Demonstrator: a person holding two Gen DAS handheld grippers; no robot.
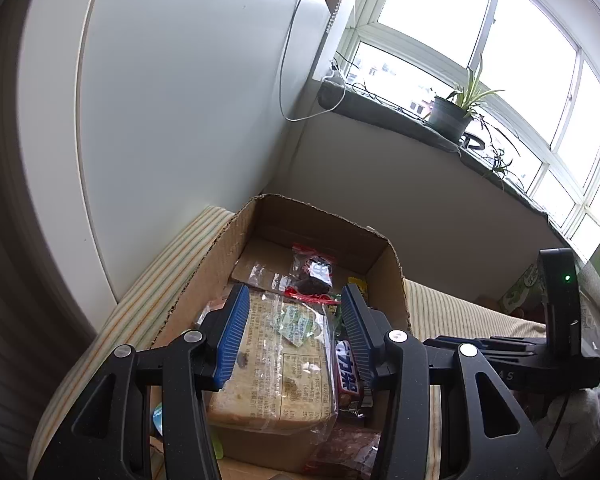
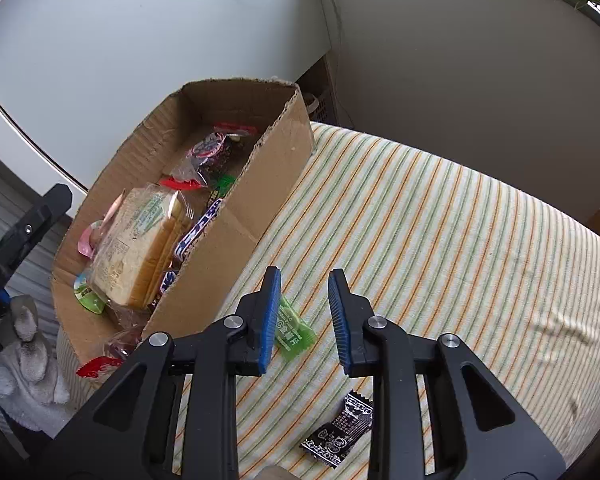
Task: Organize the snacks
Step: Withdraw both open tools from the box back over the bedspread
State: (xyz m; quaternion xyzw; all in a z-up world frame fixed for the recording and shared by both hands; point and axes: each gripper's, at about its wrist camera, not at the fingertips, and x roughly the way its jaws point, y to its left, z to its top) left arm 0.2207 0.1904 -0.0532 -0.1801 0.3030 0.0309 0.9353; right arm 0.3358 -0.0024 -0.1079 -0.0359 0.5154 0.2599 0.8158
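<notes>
The left gripper [image 1: 294, 334], black-armed with blue ribbed pads, sat closest to the lens, its jaws parted around the clear-wrapped loaf of sliced bread [image 1: 276, 364]; whether the pads actually pressed on the wrapper, I couldn't tell. That bread stood inside the open brown cardboard box [image 2: 256, 196], the biggest thing on the striped cloth surface [image 2: 440, 240]. Beside the bread, against the box wall, lay a blue-and-white wrapped candy bar [image 1: 348, 376], and farther back a clear bag with red trim holding dark pieces [image 1: 314, 276]. Over on the right, the right gripper [image 2: 305, 318] hung above the cloth just outside the box, jaws apart and holding nothing. Between its pads, down on the cloth, lay a small green snack packet [image 2: 294, 330]. Nearer still lay a small black sachet with white print [image 2: 340, 436].
</notes>
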